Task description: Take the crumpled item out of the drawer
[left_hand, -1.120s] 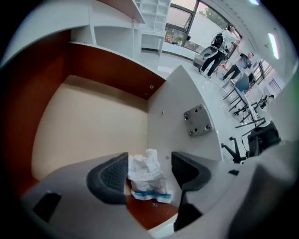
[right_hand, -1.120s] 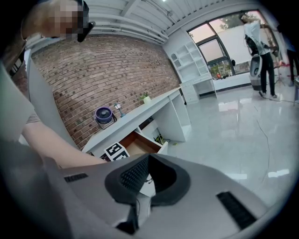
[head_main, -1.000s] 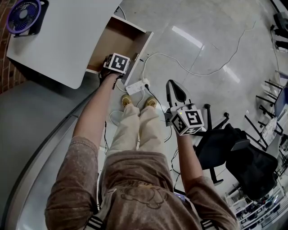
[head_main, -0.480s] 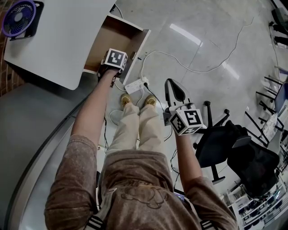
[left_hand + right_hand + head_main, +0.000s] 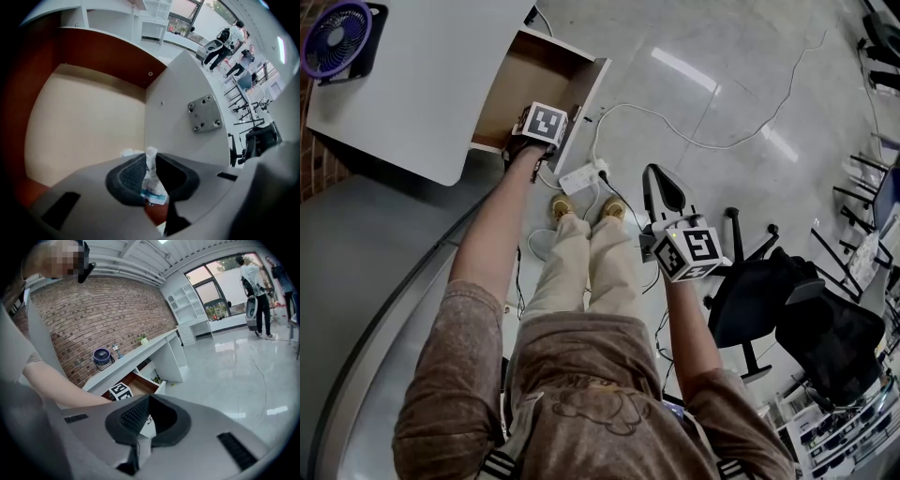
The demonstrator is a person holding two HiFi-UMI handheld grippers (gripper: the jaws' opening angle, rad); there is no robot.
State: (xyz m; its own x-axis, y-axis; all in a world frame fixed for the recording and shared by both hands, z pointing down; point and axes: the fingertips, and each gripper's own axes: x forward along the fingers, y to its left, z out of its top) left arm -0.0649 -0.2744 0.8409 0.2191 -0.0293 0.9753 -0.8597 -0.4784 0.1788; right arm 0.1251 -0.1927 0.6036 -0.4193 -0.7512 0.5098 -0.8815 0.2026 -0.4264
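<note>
The wooden drawer (image 5: 528,70) stands pulled out from under the white desk (image 5: 422,84). My left gripper (image 5: 536,131) reaches down into its near end, the marker cube on top. In the left gripper view a crumpled white item (image 5: 151,168) with a blue strip sits squeezed between the dark pads (image 5: 130,172), just above the drawer floor (image 5: 84,122). The left gripper (image 5: 151,161) is closing its jaws on the item. My right gripper (image 5: 662,186) hangs over the floor by the person's knees, shut and holding nothing (image 5: 149,401).
A purple fan (image 5: 337,37) sits on the desk's far corner. A white power strip (image 5: 581,178) and cables lie on the floor by the person's feet. Black office chairs (image 5: 797,319) stand to the right. People (image 5: 234,40) stand far off.
The left gripper's cube has shifted slightly up and left along the drawer's near end. The right gripper has stayed where it was.
</note>
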